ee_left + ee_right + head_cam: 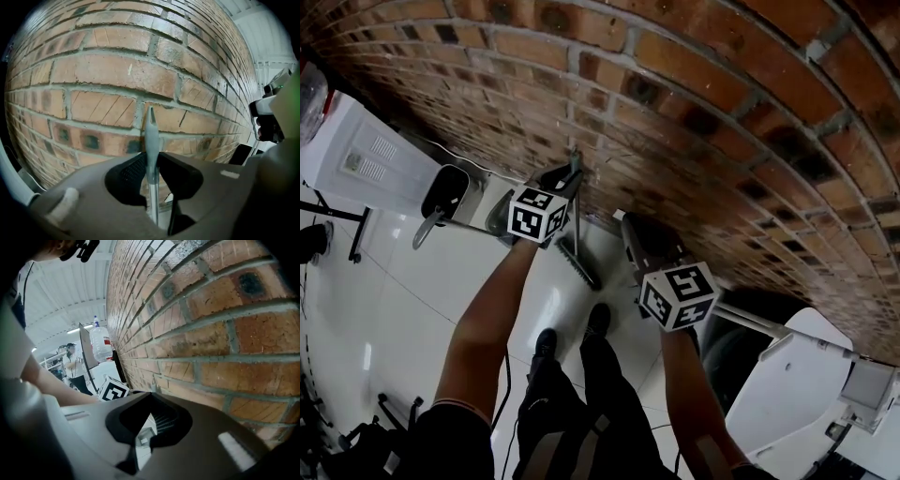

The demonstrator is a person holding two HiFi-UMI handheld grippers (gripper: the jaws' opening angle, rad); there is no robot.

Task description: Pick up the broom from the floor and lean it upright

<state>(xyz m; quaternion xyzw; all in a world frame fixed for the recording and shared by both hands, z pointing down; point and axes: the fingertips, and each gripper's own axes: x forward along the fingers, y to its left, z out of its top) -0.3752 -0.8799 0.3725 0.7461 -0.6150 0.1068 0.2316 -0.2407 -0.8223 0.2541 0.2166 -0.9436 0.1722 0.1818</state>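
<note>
My left gripper [151,158] is closed on the broom [151,133], its pads pressing either side of the thin grey handle just below the tapered tip. The tip stands up past my jaws, close in front of the brick wall [108,75]. Straight below this gripper, the dark brush end [580,265] sits on the white floor [403,309] near the foot of the wall, so the broom is about upright. My right gripper [150,397] is off to the side, also facing the bricks, with its jaws drawn together and nothing between them.

I judge the broom light and stiff: a slim, rigid pole with most of its weight down at the brush. The smooth handle could turn or slip in a loose hold. Gripping high, as I do, gives good control of the lean. The bristles may give a little and skid on the glossy tiles, so the tip should rest on the wall before I let go.
</note>
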